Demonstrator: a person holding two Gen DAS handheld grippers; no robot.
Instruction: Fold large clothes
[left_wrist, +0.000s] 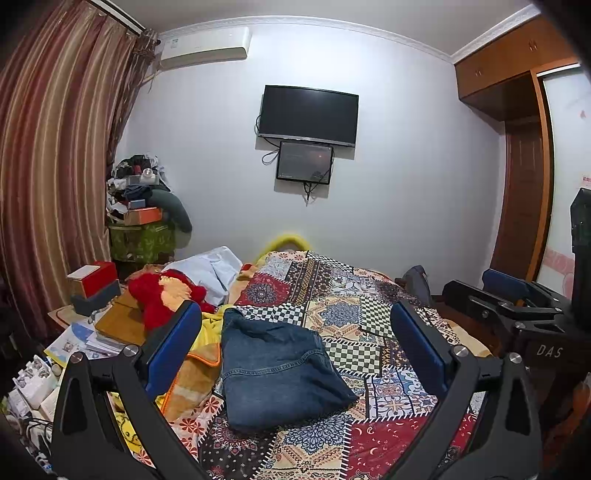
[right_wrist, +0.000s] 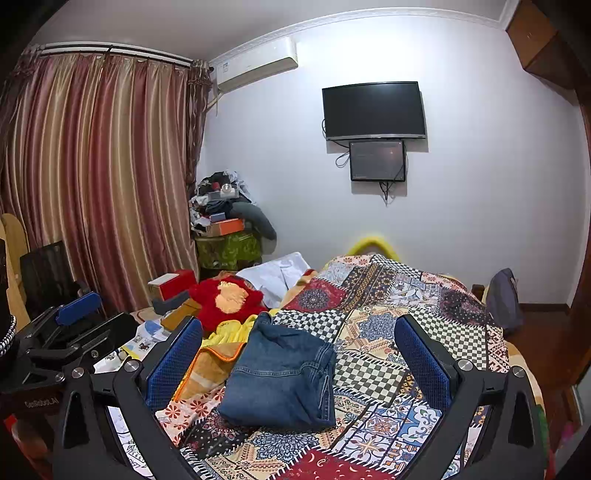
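A pair of blue jeans (left_wrist: 275, 373) lies folded into a compact bundle on the patchwork bedspread (left_wrist: 354, 317); it also shows in the right wrist view (right_wrist: 284, 380). My left gripper (left_wrist: 295, 354) is open and empty, held above and in front of the jeans, apart from them. My right gripper (right_wrist: 299, 363) is open and empty too, hovering over the jeans. The right gripper shows at the right edge of the left wrist view (left_wrist: 517, 299), and the left gripper shows at the left edge of the right wrist view (right_wrist: 70, 328).
A red and orange plush toy (left_wrist: 166, 295) and a white pillow (left_wrist: 210, 269) lie at the bed's far left, with a yellow and orange blanket (left_wrist: 199, 362) beside the jeans. Boxes and papers (left_wrist: 92, 325) crowd the left side. A TV (left_wrist: 308, 114) hangs on the far wall.
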